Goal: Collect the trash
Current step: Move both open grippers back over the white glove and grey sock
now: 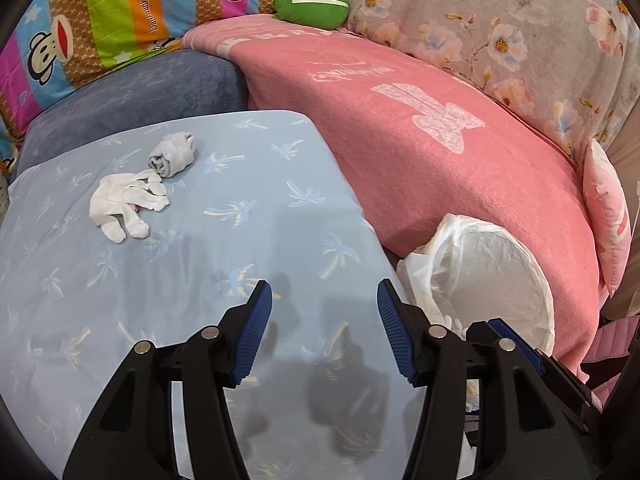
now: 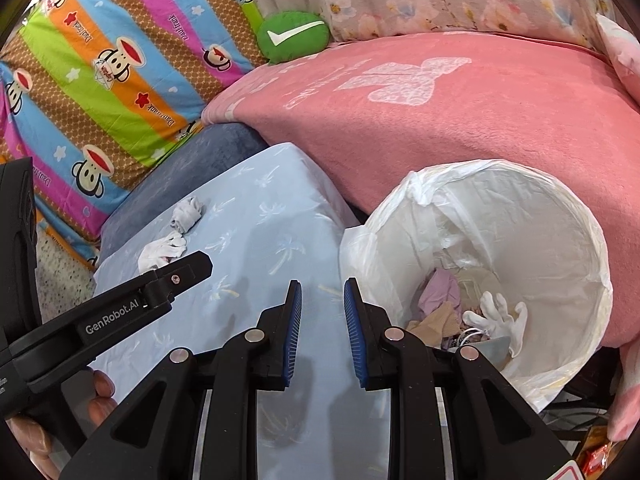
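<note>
Both the left gripper (image 1: 324, 320) and right gripper (image 2: 319, 320) hang released over bare pale-blue palm-print sheet (image 1: 240, 240); crumpled white glove (image 1: 124, 204) touches rolled grey sock (image 1: 173, 154) near its far edge.

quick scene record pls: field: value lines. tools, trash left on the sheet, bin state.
left tool: open, empty, over the blue sheet
right tool: open, narrower gap, empty, beside the bin
trash left on sheet: white glove; grey rolled cloth, just beyond it, touching or nearly so
bin: white liner, right of the sheet, against the pink blanket
bin contents: another white glove, lilac and beige scraps
nearest tool to leftover trash: left
</note>
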